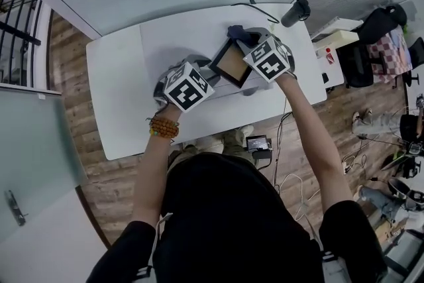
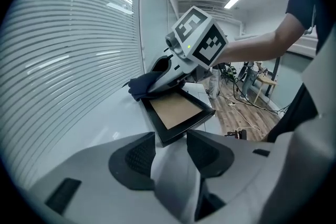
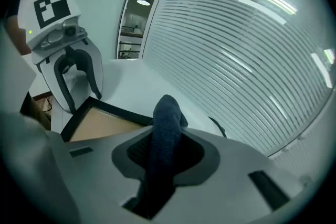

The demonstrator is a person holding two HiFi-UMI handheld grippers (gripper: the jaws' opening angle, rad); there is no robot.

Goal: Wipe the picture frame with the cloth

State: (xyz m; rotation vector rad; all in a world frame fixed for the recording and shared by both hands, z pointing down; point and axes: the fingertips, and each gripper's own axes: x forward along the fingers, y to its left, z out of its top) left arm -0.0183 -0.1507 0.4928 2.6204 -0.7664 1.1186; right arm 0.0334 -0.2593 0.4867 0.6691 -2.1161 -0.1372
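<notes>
Item one, my left gripper [image 2: 170, 138]: jaws closed on the near corner of the picture frame [image 2: 176, 111], apparently to steady it on the white table [image 1: 122, 83]. Item two, my right gripper [image 3: 167, 136]: clamped on the dark cloth [image 3: 167, 113], set at the frame's far corner for wiping.

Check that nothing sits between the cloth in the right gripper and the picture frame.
Nothing visible does. The right gripper holds the cloth at the far edge of the picture frame, with no other object between them. The left gripper grips the frame's near corner, away from the cloth.
</notes>
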